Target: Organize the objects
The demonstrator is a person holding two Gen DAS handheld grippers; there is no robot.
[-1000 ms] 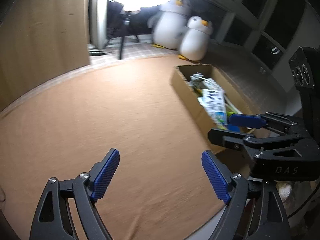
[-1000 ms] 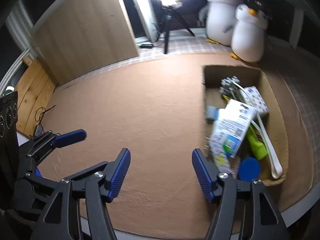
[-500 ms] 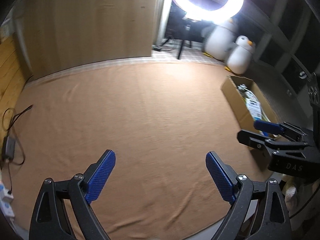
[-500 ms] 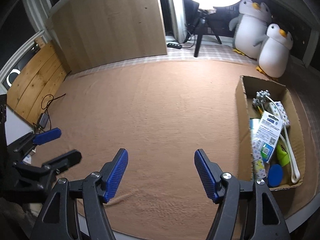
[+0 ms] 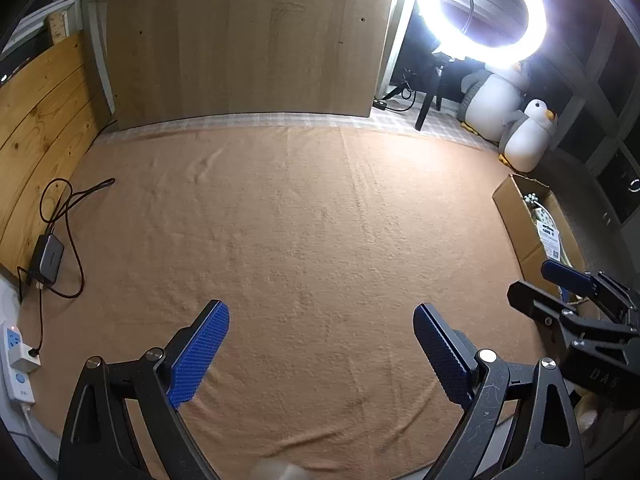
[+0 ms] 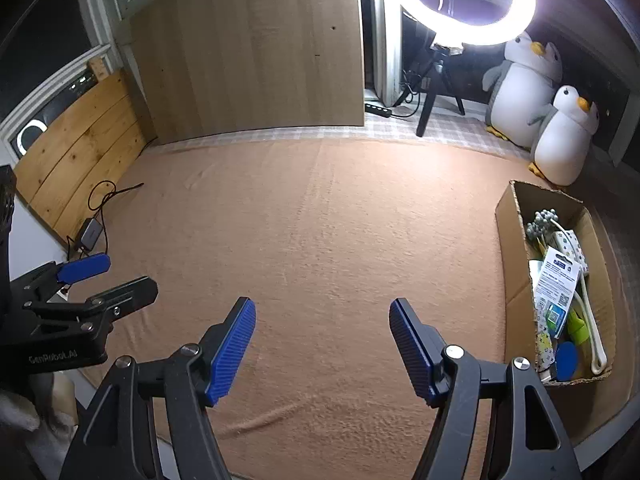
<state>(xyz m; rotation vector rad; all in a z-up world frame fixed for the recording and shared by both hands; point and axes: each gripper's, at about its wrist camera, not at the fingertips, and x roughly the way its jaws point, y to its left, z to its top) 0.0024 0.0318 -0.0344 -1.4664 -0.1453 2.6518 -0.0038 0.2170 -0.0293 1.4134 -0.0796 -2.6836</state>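
Note:
A cardboard box [image 6: 509,240] stands at the right edge of the tan cloth [image 6: 320,220]. It holds a white-and-blue packet [image 6: 558,276], a blue round lid [image 6: 566,360], a green item [image 6: 576,322], a long white utensil [image 6: 594,320] and more. In the left wrist view the box [image 5: 516,216] sits far right. My left gripper [image 5: 320,312] is open over bare cloth, nothing between its blue pads. My right gripper [image 6: 323,306] is also open and empty, left of the box. Each shows in the other's view: right gripper [image 5: 534,278], left gripper [image 6: 128,274].
A lit ring light [image 6: 466,4] on a tripod and two plush penguins [image 6: 560,140] stand at the back right. A wooden board [image 5: 240,40] leans at the back. A cable and adapter [image 5: 48,256] and a power strip [image 5: 16,364] lie at the left edge.
Both views have swung left and away from the box, which now sits far right. The left jaws stand a little wider. Cable and power strip have come into view.

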